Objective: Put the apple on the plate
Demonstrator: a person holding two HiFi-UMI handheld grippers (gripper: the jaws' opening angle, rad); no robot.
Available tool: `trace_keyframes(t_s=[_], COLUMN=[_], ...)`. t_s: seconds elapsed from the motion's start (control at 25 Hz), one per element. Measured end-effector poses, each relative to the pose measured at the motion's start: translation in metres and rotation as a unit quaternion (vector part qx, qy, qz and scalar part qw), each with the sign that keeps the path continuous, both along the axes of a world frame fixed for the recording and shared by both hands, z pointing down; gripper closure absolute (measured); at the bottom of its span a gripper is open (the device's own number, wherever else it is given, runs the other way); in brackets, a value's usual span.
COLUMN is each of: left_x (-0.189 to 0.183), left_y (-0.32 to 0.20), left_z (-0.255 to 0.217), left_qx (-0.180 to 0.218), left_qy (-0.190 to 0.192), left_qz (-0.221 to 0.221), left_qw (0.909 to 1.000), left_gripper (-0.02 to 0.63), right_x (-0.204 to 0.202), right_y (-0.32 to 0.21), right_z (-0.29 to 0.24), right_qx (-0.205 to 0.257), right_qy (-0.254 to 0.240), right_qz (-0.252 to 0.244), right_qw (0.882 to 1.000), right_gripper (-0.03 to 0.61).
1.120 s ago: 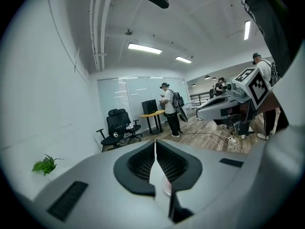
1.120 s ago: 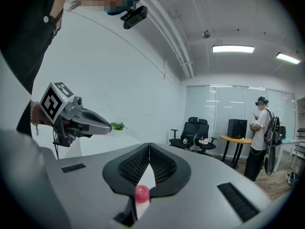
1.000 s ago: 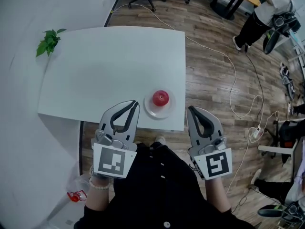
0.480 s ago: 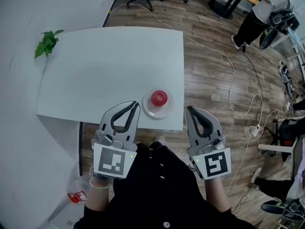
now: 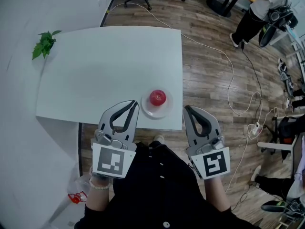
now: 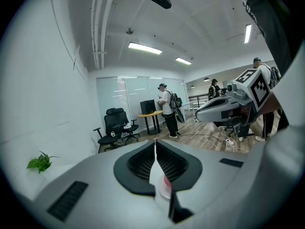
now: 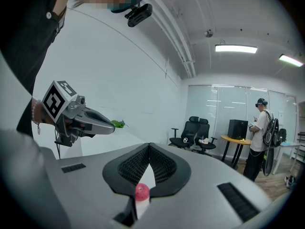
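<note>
Head view looked steeply down on a white rectangular table (image 5: 109,70) standing on wood-plank flooring. A round red apple (image 5: 157,97) sat on a small white round plate (image 5: 148,109) near the table's near right corner, already in its place. The left grey two-jaw gripper (image 5: 135,102) hovered just beside the plate at the near table edge, touching neither plate nor apple. The right grey two-jaw gripper (image 5: 187,108) hung past the table's right edge, over the floor. Left gripper view showed that gripper's black-lined jaws pressed together at the tips, pinching nothing, with the apple (image 6: 167,179) and plate (image 6: 164,191) glimpsed beyond through the gap behind the tips. Right gripper view showed the same for the other pair: tips met, nothing between them, the apple (image 7: 141,191) visible farther off. A green leafy sprig (image 5: 44,44) lay at the table's far left corner, well apart from the plate. A white cable (image 5: 232,87) trailed over the floor, and a standing person (image 5: 262,8) was at the far right.
</note>
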State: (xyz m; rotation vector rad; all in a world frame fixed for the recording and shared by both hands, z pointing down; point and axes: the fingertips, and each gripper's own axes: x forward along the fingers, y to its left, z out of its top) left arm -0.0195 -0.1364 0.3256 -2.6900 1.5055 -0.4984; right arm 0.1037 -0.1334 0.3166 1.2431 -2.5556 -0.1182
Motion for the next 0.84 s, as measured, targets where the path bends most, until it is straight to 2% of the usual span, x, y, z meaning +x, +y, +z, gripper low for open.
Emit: trace_keyframes(t_s=[0.84], left_x=[-0.001], left_y=[-0.011], left_z=[0.006], left_qx=[-0.002], left_qy=[0.003], left_qz=[0.003], left_qw=[1.0000], left_gripper=[0.594], right_x=[0.000], right_y=[-0.011], right_z=[0.008], right_qx=[-0.009], right_qy=[0.002], right_qz=[0.004], right_qw=[1.000], right_gripper=[0.537])
